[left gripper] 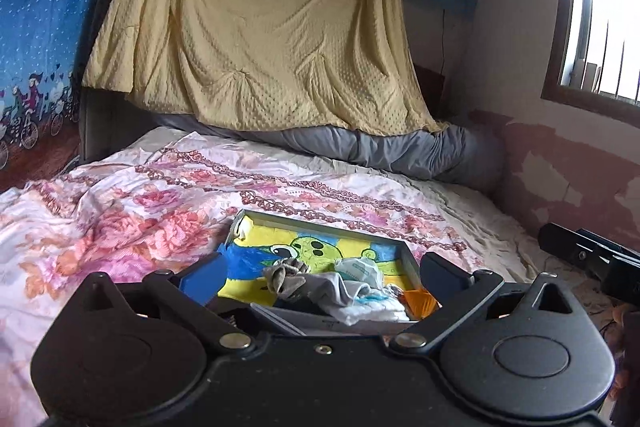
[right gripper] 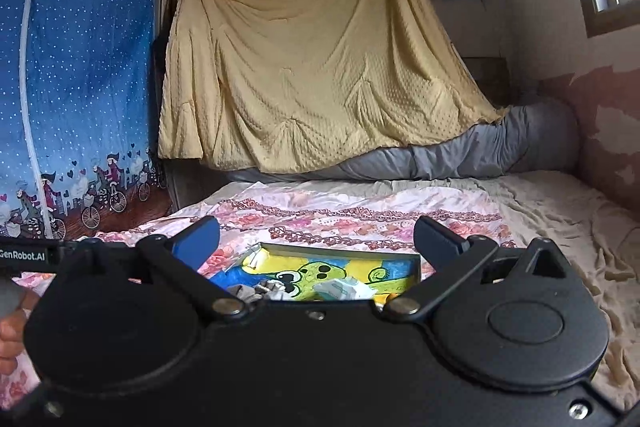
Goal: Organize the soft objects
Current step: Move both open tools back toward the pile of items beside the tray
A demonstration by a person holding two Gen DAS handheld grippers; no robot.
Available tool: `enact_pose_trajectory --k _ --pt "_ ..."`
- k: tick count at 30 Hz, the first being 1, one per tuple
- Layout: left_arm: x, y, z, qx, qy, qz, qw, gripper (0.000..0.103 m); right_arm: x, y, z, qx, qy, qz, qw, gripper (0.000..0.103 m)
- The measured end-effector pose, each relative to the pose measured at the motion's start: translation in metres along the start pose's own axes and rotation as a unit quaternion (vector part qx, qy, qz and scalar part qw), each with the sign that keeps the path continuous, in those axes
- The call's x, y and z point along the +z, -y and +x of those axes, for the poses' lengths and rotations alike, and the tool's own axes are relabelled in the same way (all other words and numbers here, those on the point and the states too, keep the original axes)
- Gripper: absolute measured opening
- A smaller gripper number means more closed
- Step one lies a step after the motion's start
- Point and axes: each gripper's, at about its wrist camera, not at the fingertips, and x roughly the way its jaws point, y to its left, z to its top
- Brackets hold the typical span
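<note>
A shallow grey box lies on the floral bedspread, lined with a yellow and blue cartoon cloth. Inside it rest a crumpled grey sock, a pale grey garment, a white cloth, a small plastic packet and something orange. My left gripper hangs wide open above the box's near side, nothing between its fingers. My right gripper is also wide open and empty, held higher over the same box, whose near half my gripper body hides.
The bed carries a pink floral sheet with a rolled grey quilt at the back. A yellow blanket hangs behind it, and a blue fabric wardrobe stands left. The other gripper's body shows at the left view's right edge.
</note>
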Motion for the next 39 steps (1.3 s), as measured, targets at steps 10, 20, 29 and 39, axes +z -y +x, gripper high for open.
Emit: enact_pose_trajectory --k 10,20,29,39 --pt "-0.031 -0.020 -0.039 0.000 0.002 -0.012 0.9999 0.102 -0.007 -0.014 -0.019 -0.009 0.007 -0.008 1.000 0.103" --pt "-0.068 -0.054 -0.061 -0.008 -0.021 -0.030 0.9993 0.102 -0.031 -0.035 -0.025 -0.005 0.009 -0.050 0.999 0.103" --pt "-0.094 -0.076 -0.068 -0.002 -0.033 -0.023 0.9992 0.102 -0.043 -0.042 -0.020 -0.005 -0.025 -0.067 0.997 0.103" --pt "-0.117 -0.092 -0.064 -0.011 -0.058 -0.006 0.9983 0.102 -0.060 -0.051 -0.017 -0.012 -0.064 -0.064 0.996 0.103"
